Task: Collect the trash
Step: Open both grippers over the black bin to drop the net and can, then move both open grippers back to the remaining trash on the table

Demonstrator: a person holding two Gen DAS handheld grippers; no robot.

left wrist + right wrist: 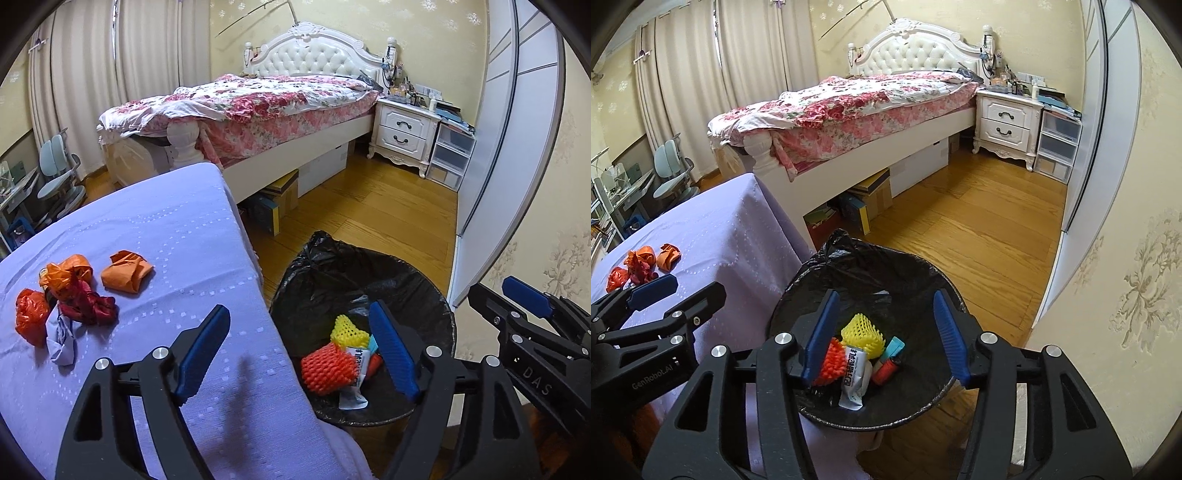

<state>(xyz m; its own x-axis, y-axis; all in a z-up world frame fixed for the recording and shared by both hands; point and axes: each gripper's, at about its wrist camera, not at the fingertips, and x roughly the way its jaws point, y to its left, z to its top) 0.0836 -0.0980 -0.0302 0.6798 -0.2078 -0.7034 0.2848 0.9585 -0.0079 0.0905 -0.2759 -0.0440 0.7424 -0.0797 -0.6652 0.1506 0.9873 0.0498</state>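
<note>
Both my tools, left [301, 354] and right [886, 336], gape wide and empty above the bin [905, 273]. Wrappers [855, 373] lie inside; crumpled scraps [74, 295] remain far left on the table [166, 240].

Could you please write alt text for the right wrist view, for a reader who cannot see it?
The open right gripper hangs empty over a black-lined trash bin holding foam nets and wrappers. At left, orange and red scraps lie on a lilac tablecloth; a bed stands behind.
</note>
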